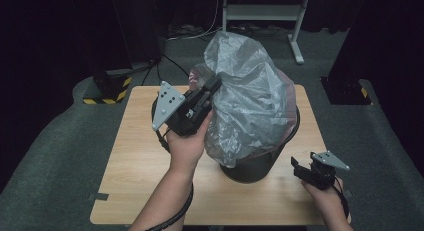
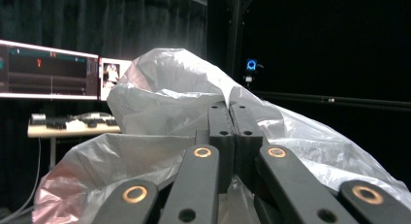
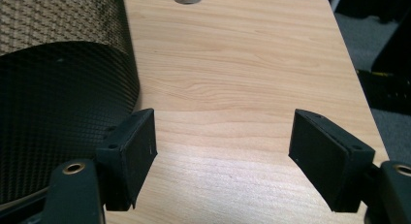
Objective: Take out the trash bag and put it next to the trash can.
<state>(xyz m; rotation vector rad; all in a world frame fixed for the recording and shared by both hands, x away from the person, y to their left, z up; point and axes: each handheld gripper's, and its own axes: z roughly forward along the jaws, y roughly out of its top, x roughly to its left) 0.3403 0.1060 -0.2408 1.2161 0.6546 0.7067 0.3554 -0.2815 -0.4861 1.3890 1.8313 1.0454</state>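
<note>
High view: a thin, translucent grey plastic bin liner (image 1: 250, 101) is seen billowing over the dark mesh waste bin (image 1: 252, 167) on the light wooden table (image 1: 145, 156), its film pinched in the fully closed jaws of the left gripper (image 1: 212, 86). The right gripper (image 1: 298, 167) is held wide open and empty beside the bin's base. The liner is judged light, limp, slippery and easily torn — best taken at a bunched edge, not a single taut layer.

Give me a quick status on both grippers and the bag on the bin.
Left gripper shut on the plastic bag, which drapes loosely over the black bin. Right gripper open, empty, low beside the bin. Nothing in the way.
</note>
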